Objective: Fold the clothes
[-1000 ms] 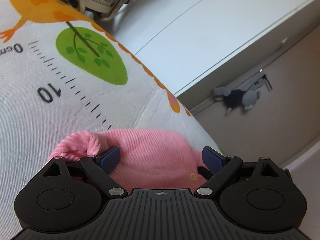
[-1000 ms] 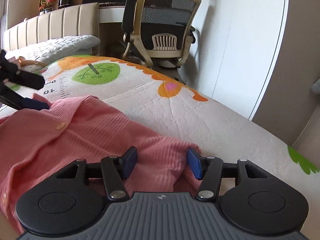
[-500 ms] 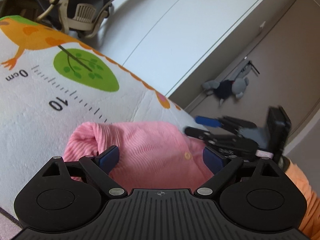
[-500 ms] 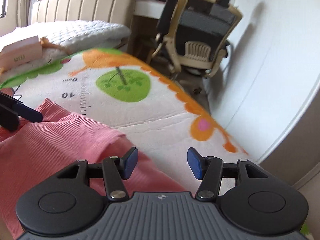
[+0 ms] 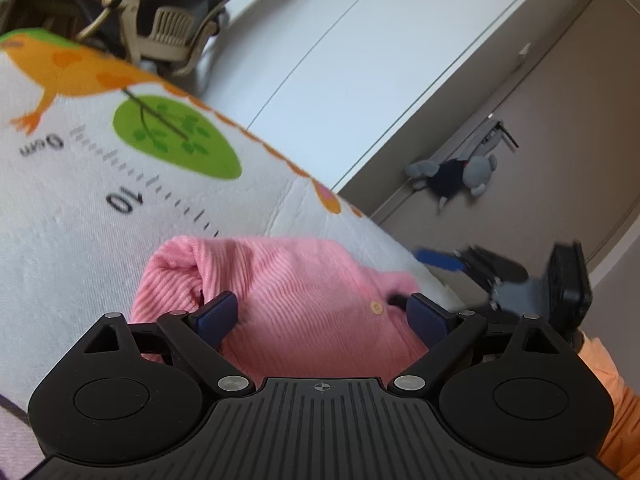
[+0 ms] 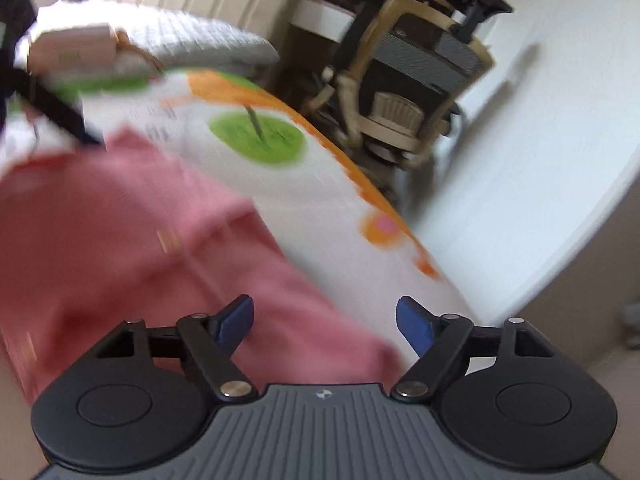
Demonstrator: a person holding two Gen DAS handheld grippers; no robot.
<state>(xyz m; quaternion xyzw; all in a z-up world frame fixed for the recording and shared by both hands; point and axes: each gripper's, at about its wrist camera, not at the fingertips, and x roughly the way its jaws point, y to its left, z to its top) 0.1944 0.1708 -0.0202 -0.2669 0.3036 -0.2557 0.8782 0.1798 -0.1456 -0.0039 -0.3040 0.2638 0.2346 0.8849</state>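
A pink ribbed cardigan [image 5: 288, 284] with small yellow buttons lies on a white printed bed cover [image 5: 80, 216]. My left gripper [image 5: 324, 316] is open, its blue pads wide apart just above the garment's rolled end. In the right wrist view the same cardigan [image 6: 120, 232] spreads to the left, blurred by motion. My right gripper [image 6: 325, 322] is open over the garment's near right edge, with nothing between the pads. In the left wrist view the right gripper [image 5: 480, 264] shows at the far right, off the bed's edge.
The bed cover [image 6: 320, 208] carries a green tree print, an orange border and a ruler scale. An office chair [image 6: 408, 80] stands past the bed's far corner. A grey soft toy [image 5: 456, 176] lies on the floor by a white wardrobe [image 5: 360, 60]. An orange sleeve [image 5: 616, 408] sits at lower right.
The right gripper let go of the cardigan's edge, opened wider and swung up and to the right. The left gripper stayed open over the rolled end and drew back a little.
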